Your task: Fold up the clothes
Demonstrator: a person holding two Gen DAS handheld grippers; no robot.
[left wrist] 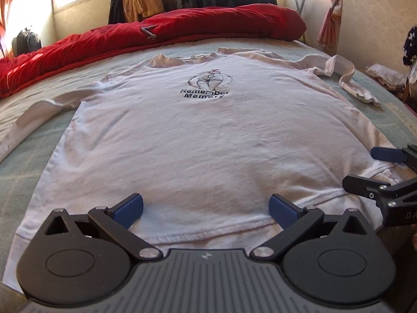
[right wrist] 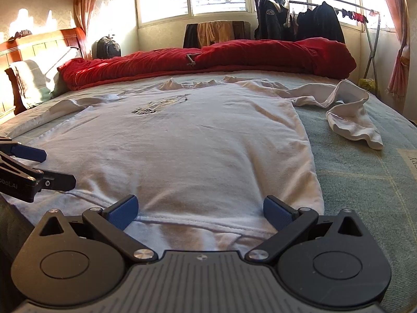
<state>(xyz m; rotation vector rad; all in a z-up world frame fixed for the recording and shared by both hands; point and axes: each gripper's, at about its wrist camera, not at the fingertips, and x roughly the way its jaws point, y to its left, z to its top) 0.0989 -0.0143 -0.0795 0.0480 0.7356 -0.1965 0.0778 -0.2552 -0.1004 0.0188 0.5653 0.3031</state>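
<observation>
The white shirt (left wrist: 198, 135) lies flat and face up on the bed (left wrist: 34, 151), spread out so it is easy to fold, with its bottom edge close to both claws. The left claw (left wrist: 207, 210) and the right claw (right wrist: 199, 210) sit side by side over that edge with their fingers wide apart and nothing in them, probably so each can pinch a spot on the edge. One sleeve (right wrist: 346, 112) lies bunched up to the right and likely needs tucking in, while the red blanket (left wrist: 161, 34) is pushed to the far side, out of the way.

Right hand-held gripper (right wrist: 200, 212) gapes over the white shirt (right wrist: 182, 140) hem.
</observation>
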